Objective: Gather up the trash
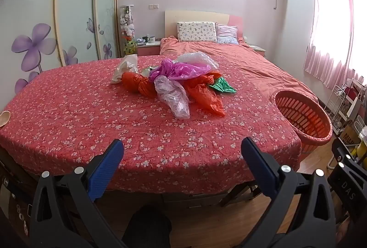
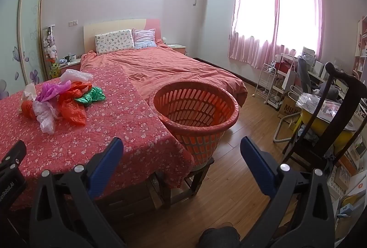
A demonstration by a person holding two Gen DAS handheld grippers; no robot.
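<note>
A heap of crumpled plastic bags (image 1: 176,82) lies in the middle of a table under a red floral cloth (image 1: 91,114): orange, magenta, clear, white and a green one (image 1: 222,85). The same bag heap (image 2: 59,101) shows at the left of the right wrist view. An orange slotted basket (image 2: 195,110) stands on a low stool at the table's right corner, empty inside; the basket (image 1: 302,117) is also at the right of the left wrist view. My left gripper (image 1: 182,160) hangs open over the table's near edge, well short of the bags. My right gripper (image 2: 181,160) is open in front of the basket.
A bed with a salmon duvet (image 2: 174,69) extends behind the table. A dark wooden chair (image 2: 321,124) and cluttered shelves stand at the right on the wooden floor (image 2: 240,124). A sliding wardrobe with purple flowers (image 1: 45,41) lines the left wall.
</note>
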